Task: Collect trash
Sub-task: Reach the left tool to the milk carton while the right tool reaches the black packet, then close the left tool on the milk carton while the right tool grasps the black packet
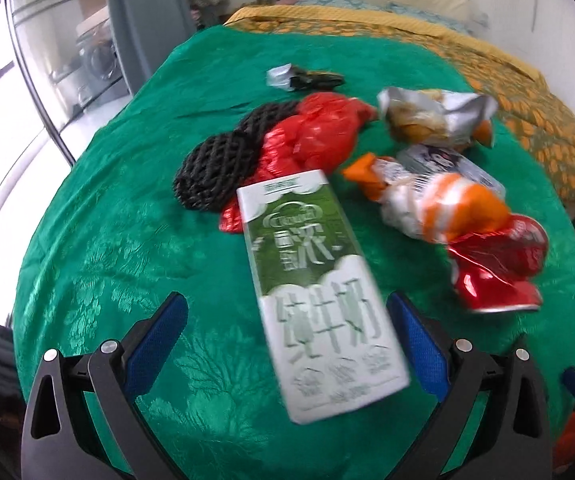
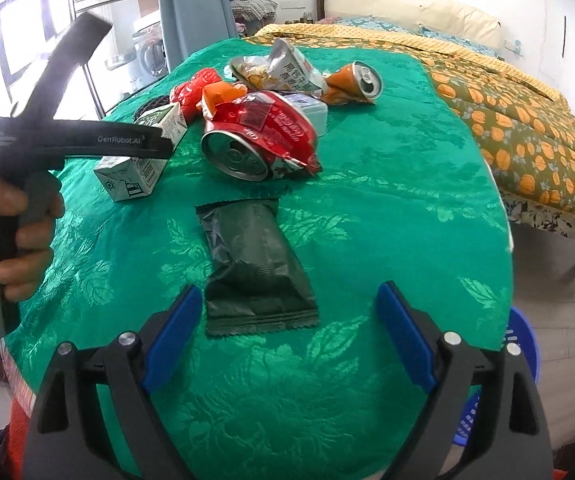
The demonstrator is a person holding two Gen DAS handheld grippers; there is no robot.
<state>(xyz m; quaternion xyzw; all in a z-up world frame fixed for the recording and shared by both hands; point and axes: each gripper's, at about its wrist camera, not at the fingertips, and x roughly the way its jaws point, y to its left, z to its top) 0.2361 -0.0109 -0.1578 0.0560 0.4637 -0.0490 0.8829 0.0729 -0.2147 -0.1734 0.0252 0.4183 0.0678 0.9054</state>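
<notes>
The left gripper (image 1: 287,336) hung over the milk carton (image 1: 319,296) with jaws apart. The right gripper (image 2: 289,330), jaws also wide, straddled the dark wrapper (image 2: 253,268) flat on the green surface (image 2: 387,200). That thin wrapper could slip out, or the pads snag cloth.

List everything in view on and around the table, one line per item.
milk carton: 1, green and white, lying between the left tool's fingers
dark wrapper: 1, dark green, lying ahead of the right tool
crushed red can: 1, red, mid-table
crushed orange can: 1, orange, far side
snack bag: 1, silver, far side
red plastic bag: 1, red, beyond the carton
black foam net: 1, black, beside the red bag
tablecloth: 1, green
bed: 1, orange-patterned cover, behind the table
left tool: open
right tool: open
</notes>
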